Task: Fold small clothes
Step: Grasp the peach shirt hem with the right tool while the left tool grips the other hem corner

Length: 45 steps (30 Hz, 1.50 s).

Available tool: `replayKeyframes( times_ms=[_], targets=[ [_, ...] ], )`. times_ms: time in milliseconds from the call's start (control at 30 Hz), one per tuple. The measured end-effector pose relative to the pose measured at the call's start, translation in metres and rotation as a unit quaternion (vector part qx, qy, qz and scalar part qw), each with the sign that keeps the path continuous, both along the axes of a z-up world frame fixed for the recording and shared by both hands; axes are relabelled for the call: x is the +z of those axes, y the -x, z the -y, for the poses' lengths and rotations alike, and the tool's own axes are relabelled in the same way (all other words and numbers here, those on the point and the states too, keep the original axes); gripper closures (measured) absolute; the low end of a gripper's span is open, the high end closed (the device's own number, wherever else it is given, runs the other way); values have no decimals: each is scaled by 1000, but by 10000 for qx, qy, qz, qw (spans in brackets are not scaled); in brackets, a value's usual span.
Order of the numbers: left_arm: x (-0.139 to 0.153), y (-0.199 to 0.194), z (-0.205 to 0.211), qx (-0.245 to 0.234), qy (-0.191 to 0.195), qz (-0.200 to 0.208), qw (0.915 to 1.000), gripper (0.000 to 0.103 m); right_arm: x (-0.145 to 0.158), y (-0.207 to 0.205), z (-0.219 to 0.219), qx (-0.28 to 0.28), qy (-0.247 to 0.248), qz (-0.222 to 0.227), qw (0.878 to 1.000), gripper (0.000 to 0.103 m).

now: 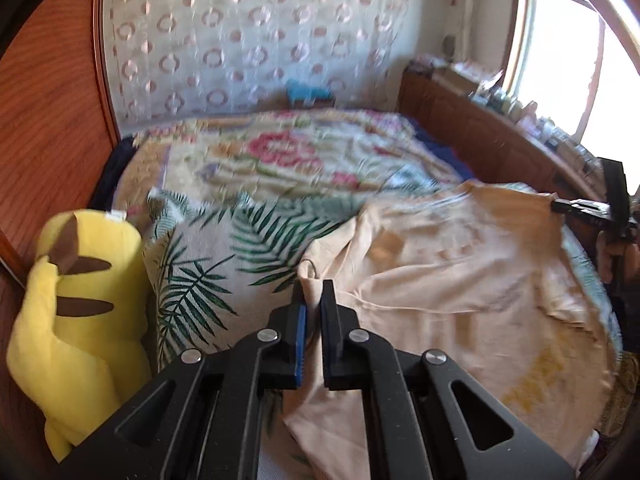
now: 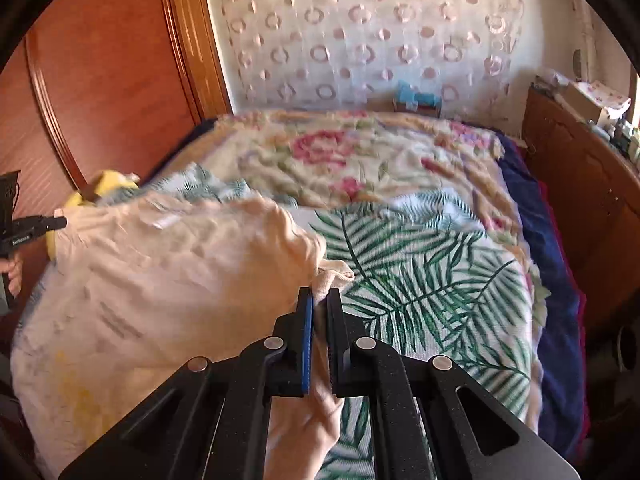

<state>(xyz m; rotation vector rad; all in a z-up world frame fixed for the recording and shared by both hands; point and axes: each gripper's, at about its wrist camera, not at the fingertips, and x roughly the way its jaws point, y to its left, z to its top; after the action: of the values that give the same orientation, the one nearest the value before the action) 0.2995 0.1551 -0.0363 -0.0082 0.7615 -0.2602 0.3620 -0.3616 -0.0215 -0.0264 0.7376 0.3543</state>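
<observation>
both tongs, left gripper (image 1: 313,294) and right gripper (image 2: 320,300), pinch the peach garment (image 1: 460,280); keep it taut and level while folding.

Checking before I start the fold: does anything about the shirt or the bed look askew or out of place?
The peach shirt is not flat: it is rumpled and bunched where the left gripper and right gripper pinch it. Under it, the palm-leaf sheet is wrinkled. A yellow plush toy sits wedged beside the bed. No damage shows.
</observation>
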Motion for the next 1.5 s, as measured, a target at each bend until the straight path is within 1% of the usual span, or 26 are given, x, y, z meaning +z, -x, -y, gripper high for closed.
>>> replayKeyframes(
  times_ms=[133,233,333,367,400,467,533,600,667,700,733,800,867,967,1033,1100,1233,1267,1300,1333,1367,1400,1433,1467,1500],
  targets=[
    [36,52,7,-147,89,418,9990,97,30,57,9,18,-222,410,9989,97],
    [60,103,7,-226,169,679,9973,97,49,109,18,54,-319,661,9973,97],
    [71,156,5,-279,217,787,9963,97,59,163,28,118,-313,806,9962,97],
    [72,169,5,-282,191,804,9962,97,61,181,31,137,-302,830,9960,97],
    [73,190,5,-278,179,820,9961,97,62,201,35,166,-305,839,9959,97],
    [71,229,1,-248,252,809,9961,97,63,240,43,214,-310,834,9958,97],
    [67,253,-5,-159,330,759,9964,97,59,275,49,286,-289,771,9962,97],
    [59,275,-8,-123,273,647,9975,97,56,307,56,320,-239,668,9970,97],
    [52,288,-11,-56,230,570,9981,97,51,333,63,336,-253,515,9978,97],
    [47,293,-11,-42,275,509,9983,97,44,344,67,334,-280,439,9981,97],
    [43,294,-12,-38,299,456,9985,97,38,352,69,352,-297,348,9983,97],
    [29,296,-9,-43,198,309,9993,97,24,365,74,348,-230,145,9990,97],
    [17,293,-9,-73,236,152,9996,96,5,368,72,349,-81,-68,9993,97],
    [1,289,-8,-27,265,-38,9996,96,-17,373,71,352,77,-228,9991,97],
    [-1,294,-6,10,267,-44,9996,96,-23,370,68,341,133,-292,9989,97],
    [4,298,-4,-33,303,41,9995,96,-25,364,65,385,184,-312,9986,97],
    [21,301,-3,-36,206,213,9996,96,-13,362,56,381,216,-196,9988,97],
    [26,302,-2,-44,163,278,9995,91,-7,366,53,381,209,-148,9989,97],
    [31,303,-2,-36,138,333,9993,79,-4,359,45,389,210,-102,9990,97],
    [35,304,-1,-43,119,399,9991,73,-2,359,44,411,208,-38,9989,95],
    [39,303,-1,-85,135,448,9989,61,2,362,44,426,199,43,9989,94],
    [43,303,0,-155,164,509,9984,55,3,365,45,450,181,101,9988,93],
    [44,302,1,-184,165,535,9983,54,5,366,47,467,138,122,9987,93],
    [45,300,2,-203,158,542,9982,50,5,367,48,463,108,125,9988,91],
    [44,296,4,-225,155,534,9982,45,7,366,49,445,106,154,9988,86]
  ],
)
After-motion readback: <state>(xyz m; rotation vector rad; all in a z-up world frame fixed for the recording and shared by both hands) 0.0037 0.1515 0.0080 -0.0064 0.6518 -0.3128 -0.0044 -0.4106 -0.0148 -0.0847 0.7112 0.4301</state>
